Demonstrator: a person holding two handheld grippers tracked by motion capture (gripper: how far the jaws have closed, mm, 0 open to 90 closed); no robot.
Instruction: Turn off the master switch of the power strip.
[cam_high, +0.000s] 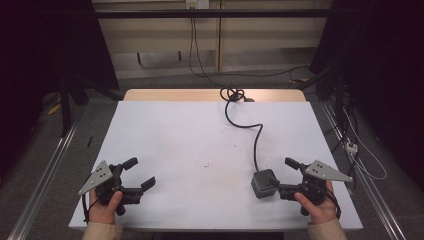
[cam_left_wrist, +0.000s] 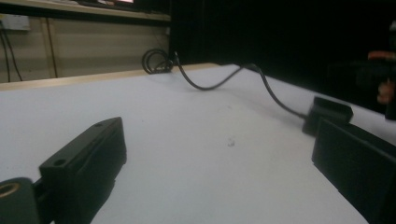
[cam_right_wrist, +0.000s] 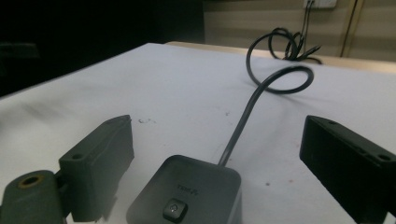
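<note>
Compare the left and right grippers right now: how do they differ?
The right gripper has the grey box between its open jaws; the left gripper has only bare table between its jaws. The box's cable leads away from the right one. Both are open and hand-held.

Dim, grainy frames around a bright white table (cam_high: 200, 145), dark surroundings, blurred foreground claws in both gripper views.

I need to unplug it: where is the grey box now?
In the high view the grey box sits on the table's near right, between the right gripper's open jaws.
</note>
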